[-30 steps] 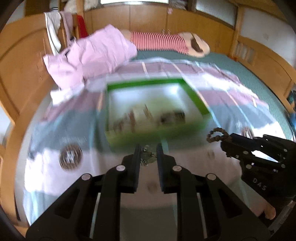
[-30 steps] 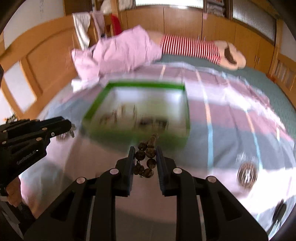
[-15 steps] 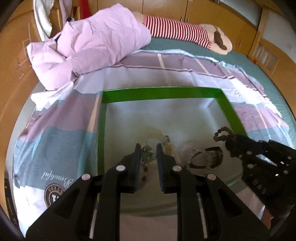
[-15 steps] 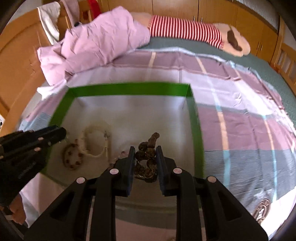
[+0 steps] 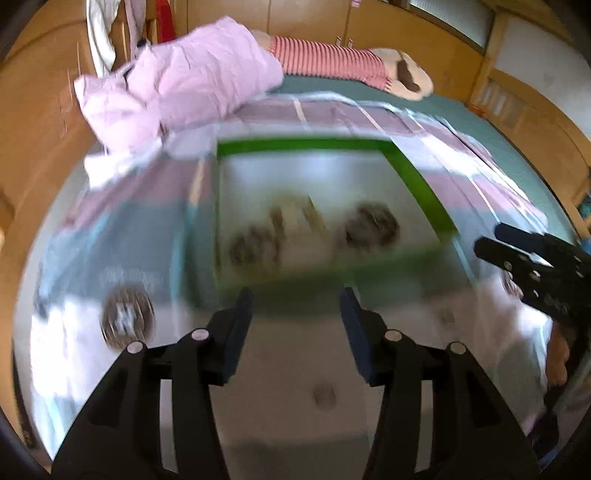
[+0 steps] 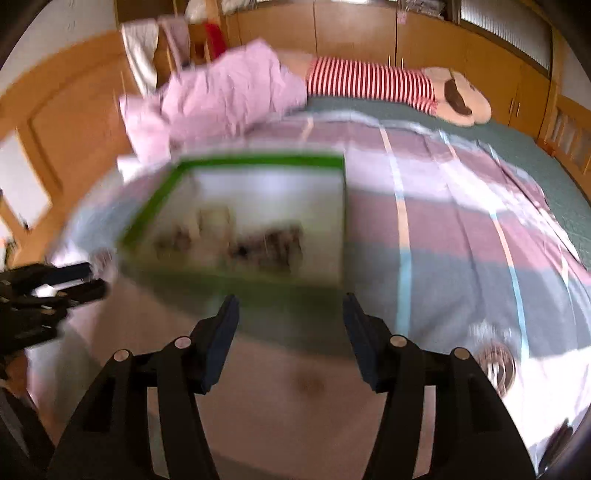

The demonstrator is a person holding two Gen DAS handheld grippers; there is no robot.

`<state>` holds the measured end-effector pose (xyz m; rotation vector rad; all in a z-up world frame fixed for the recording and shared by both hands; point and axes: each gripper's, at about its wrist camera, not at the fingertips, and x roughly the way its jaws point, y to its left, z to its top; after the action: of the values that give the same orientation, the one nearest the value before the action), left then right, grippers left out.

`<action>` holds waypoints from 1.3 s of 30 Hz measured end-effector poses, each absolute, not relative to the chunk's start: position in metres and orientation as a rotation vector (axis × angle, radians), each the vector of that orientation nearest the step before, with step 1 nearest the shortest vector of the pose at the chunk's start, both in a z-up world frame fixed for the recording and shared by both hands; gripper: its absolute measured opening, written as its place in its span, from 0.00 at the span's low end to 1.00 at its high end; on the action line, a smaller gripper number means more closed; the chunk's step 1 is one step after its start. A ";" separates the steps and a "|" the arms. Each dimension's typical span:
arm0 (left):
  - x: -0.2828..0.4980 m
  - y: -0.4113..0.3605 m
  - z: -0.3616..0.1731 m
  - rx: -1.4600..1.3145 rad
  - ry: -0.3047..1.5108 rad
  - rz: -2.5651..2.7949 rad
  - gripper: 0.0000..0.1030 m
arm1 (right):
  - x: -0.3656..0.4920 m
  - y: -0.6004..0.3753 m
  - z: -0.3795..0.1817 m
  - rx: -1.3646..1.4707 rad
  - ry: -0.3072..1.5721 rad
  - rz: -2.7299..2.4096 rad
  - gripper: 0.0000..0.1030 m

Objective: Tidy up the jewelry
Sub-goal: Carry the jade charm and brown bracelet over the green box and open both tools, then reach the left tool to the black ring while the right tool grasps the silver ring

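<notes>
Wooden wardrobes [image 6: 354,48] behind a bed [image 6: 480,206] (striped cover, daylight)

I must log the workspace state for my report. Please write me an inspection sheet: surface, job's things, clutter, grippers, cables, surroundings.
Surface: bed with a checked sheet in pink, grey and white; picture blurred by motion.
Job's things: green-rimmed tray on the sheet, with several pieces of jewelry lying inside; too blurred to tell each piece.
Clutter: crumpled pink cloth and a striped plush toy at the far end of the bed.
Grippers: left gripper and right gripper both opening, nothing between the fingers, both short of the tray's near wall.
Cables: nothing seen.
Surroundings: wooden wardrobes behind the bed.
</notes>
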<state>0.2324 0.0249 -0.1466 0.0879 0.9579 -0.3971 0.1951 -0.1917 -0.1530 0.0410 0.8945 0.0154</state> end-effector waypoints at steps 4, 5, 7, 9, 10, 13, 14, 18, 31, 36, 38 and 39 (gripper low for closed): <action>0.200 0.022 -0.190 0.091 1.046 -0.396 0.46 | 0.186 -0.189 -0.206 0.008 1.037 0.015 0.56; 0.196 0.022 -0.198 0.085 1.065 -0.399 0.46 | 0.185 -0.185 -0.213 -0.024 1.051 0.001 0.56; 0.189 0.020 -0.212 0.073 1.098 -0.411 0.46 | 0.186 -0.177 -0.224 -0.103 1.057 -0.036 0.56; 0.187 0.019 -0.217 0.079 1.097 -0.405 0.46 | 0.189 -0.172 -0.231 -0.129 1.060 -0.039 0.56; 0.187 0.018 -0.219 0.084 1.096 -0.400 0.46 | 0.191 -0.170 -0.234 -0.123 1.074 -0.030 0.56; 0.191 0.016 -0.222 0.089 1.098 -0.392 0.46 | 0.190 -0.167 -0.236 -0.080 1.106 0.003 0.52; 0.191 0.016 -0.224 0.090 1.099 -0.389 0.46 | 0.187 -0.165 -0.236 -0.058 1.112 0.024 0.51; 0.189 0.011 -0.222 0.111 1.086 -0.391 0.46 | 0.163 -0.143 -0.230 0.022 1.141 0.240 0.48; 0.182 -0.004 -0.232 0.173 1.077 -0.388 0.48 | 0.189 -0.163 -0.221 0.034 1.105 -0.067 0.48; 0.180 -0.008 -0.232 0.227 1.051 -0.366 0.51 | 0.200 -0.155 -0.234 -0.008 1.158 -0.033 0.48; 0.181 -0.007 -0.231 0.247 1.043 -0.352 0.51 | 0.200 -0.156 -0.234 0.016 1.165 -0.024 0.45; 0.182 -0.007 -0.230 0.247 1.043 -0.350 0.52 | 0.196 -0.154 -0.233 0.026 1.168 -0.005 0.44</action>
<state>0.1819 -0.0073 -0.2302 0.2468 1.0434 -0.3503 0.1961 -0.1535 -0.2333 0.0260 1.1678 -0.0053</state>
